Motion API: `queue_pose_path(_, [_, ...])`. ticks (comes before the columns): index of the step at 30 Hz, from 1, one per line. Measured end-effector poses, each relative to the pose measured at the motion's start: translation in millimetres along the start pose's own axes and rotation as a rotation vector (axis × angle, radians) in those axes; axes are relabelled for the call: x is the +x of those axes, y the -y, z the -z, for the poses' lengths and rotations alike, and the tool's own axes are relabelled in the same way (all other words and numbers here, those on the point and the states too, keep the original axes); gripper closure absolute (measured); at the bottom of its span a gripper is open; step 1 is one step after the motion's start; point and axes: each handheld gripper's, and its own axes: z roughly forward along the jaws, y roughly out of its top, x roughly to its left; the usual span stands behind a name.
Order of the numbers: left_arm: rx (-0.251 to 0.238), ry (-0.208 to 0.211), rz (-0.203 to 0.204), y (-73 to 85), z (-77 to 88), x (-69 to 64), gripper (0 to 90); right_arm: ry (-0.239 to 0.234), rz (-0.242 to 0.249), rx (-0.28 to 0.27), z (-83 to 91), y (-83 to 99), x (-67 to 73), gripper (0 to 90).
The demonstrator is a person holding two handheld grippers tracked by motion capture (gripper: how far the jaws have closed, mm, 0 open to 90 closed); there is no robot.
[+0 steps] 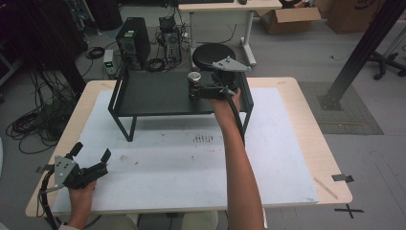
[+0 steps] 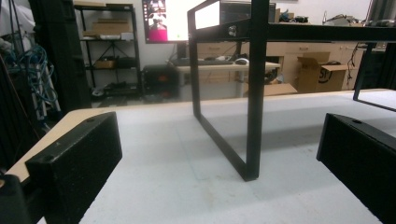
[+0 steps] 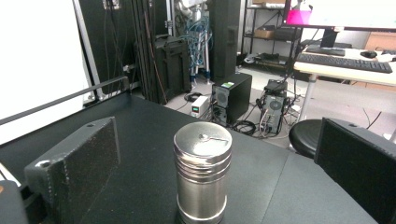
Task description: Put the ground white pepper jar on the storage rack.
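At the lower left of the high view, the left gripper (image 1: 91,153) rests low over the white mat (image 1: 191,163) that covers most of the wooden table (image 1: 306,143), held in the person's left hand (image 1: 80,194). Its jaws are spread wide with nothing between them; in the left gripper view they frame only bare mat and a leg of the black metal shelf stand (image 2: 252,116), which rises a little ahead.

Farther up, near the centre of the high view, the right forearm reaches up the frame to the stand's flat top (image 1: 153,93). The right gripper (image 1: 193,91) lies on that top at its right end, its jaws parted on either side of a stainless steel shaker canister (image 1: 194,79). In the right gripper view the canister (image 3: 202,172) stands upright on the dark surface between the two jaws, and gaps seem to show on both sides, so the jaws appear released rather than clenched on it.

Beyond the table, toward the top of the frame, a black stool (image 1: 213,53) and a computer tower (image 1: 132,40) stand on the floor.
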Motion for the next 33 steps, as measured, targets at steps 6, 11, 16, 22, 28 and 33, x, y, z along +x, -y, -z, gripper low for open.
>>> queue_pose_path(6, [0.0, 0.0, 0.0, 0.0, 0.0, 0.0, 0.4, 0.0, 0.005, -0.01, 8.7, -1.3, 0.2, 0.0])
queue_pose_path(11, [0.001, 0.001, 0.0, -0.1, -0.2, 0.0, 0.4, -0.001, 0.013, -0.028, 17.6, -2.2, -0.1, 0.0])
queue_pose_path(16, [0.001, 0.001, -0.001, -0.1, -0.2, -0.1, 0.4, 0.005, 0.01, -0.035, 27.0, 0.5, -2.3, 0.0])
queue_pose_path(22, [0.002, 0.0, -0.002, -0.1, -0.2, 0.0, 0.4, 0.004, 0.015, -0.056, 42.7, 6.3, -6.0, 0.0])
queue_pose_path(28, [0.003, 0.001, -0.003, -0.1, -0.2, 0.0, 0.4, -0.002, 0.027, -0.086, 58.1, 10.0, -7.2, 0.0])
queue_pose_path(33, [0.004, 0.0, -0.003, -0.1, -0.2, 0.0, 0.4, -0.004, 0.027, -0.101, 69.9, 15.2, -7.2, 0.0])
